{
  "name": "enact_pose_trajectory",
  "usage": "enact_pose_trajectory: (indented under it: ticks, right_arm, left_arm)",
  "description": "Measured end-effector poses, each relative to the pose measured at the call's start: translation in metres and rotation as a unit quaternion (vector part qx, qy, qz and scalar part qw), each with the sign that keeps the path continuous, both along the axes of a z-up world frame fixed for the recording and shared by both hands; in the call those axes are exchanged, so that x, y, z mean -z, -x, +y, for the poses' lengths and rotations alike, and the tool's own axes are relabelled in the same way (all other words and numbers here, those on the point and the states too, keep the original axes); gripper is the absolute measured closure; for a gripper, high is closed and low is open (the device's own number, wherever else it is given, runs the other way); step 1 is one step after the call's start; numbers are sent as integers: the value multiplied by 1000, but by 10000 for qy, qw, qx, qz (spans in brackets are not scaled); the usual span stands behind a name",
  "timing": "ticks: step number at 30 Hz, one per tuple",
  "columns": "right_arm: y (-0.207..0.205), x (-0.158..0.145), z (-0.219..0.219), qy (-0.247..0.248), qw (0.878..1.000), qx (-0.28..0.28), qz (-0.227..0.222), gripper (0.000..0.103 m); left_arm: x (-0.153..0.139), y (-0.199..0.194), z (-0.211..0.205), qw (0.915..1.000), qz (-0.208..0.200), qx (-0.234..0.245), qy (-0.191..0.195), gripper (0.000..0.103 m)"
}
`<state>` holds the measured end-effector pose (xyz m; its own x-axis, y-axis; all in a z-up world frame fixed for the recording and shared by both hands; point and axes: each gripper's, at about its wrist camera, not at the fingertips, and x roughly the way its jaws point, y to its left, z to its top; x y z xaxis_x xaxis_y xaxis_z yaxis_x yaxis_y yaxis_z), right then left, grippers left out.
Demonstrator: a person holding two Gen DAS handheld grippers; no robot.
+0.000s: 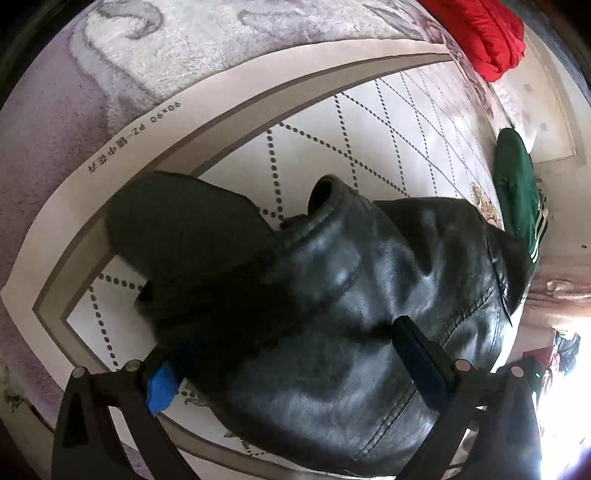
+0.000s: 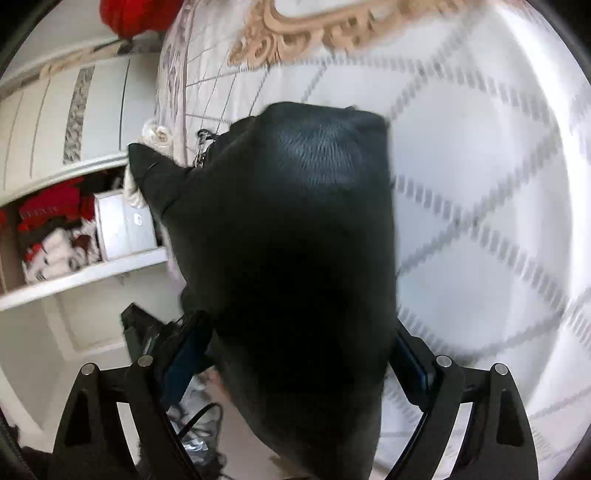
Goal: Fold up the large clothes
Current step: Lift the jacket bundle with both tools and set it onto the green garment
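A black leather jacket (image 1: 332, 288) hangs bunched over the white patterned mat (image 1: 369, 140). My left gripper (image 1: 284, 354) is shut on a thick fold of the jacket, its blue-padded fingers (image 1: 162, 384) pressed against the leather on both sides. In the right wrist view the same jacket (image 2: 295, 240) fills the middle, with a metal zipper pull (image 2: 201, 147) at its left edge. My right gripper (image 2: 299, 354) is shut on the jacket, its fingers (image 2: 410, 358) clamping the fabric. The jacket's lower part is hidden behind the gripper frames.
A red garment (image 1: 484, 33) and a green garment with white stripes (image 1: 517, 188) lie at the mat's far edge. A fluffy purple-grey rug (image 1: 110, 66) surrounds the mat. A white cabinet with an open shelf of clothes (image 2: 74, 229) stands on the left of the right wrist view.
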<state>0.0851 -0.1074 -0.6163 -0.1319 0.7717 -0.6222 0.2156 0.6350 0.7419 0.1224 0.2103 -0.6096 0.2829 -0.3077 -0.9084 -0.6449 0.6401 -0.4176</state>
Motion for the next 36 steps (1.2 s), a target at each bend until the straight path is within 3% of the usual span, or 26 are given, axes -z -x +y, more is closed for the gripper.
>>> enact_pose_trajectory:
  ticks: [3,5,7,8,11,17,22,26,32,36]
  right_arm:
    - [1,21,11,-516,9983,-11,281,9]
    - [-5,21,22,-404,9990,-43,209,8]
    - [-7,16,29,-284,9995,81,96,14]
    - [-7,14,30,-254,9995,160,55,27]
    - [-9,9,33,-348,9984,441,20,39]
    - [-21,-17,38,-418,9976,490,-237,53]
    - [-44,-45,48,-472,9972,292,-499,57]
    - [-61,-77,20,-585,9957,196,-693,58]
    - [-124,-121,-14,-669,9929,231,-957,59]
    - [-189,-161,-49,-613,9899,290,-1247,59]
  left_arm:
    - [-1,-1,0,9998,-152,-111,14,2]
    - [-7,-2,0,9992,-359,-159,-55,36]
    - [-14,-4,2,9983,-534,-142,-194,56]
    - [-18,-5,4,9978,-586,-156,-274,64]
    - [-30,-10,9,9964,-741,-109,-390,77]
    - [-63,-23,1,9929,-950,93,-716,84]
    - [-94,-31,-10,9893,-1103,153,-944,86]
    - [-120,-45,-19,9857,-1281,243,-1069,87]
    - [-159,-105,-51,9795,-1628,377,-1129,87]
    - [-181,-176,-83,9747,-1960,354,-1018,87]
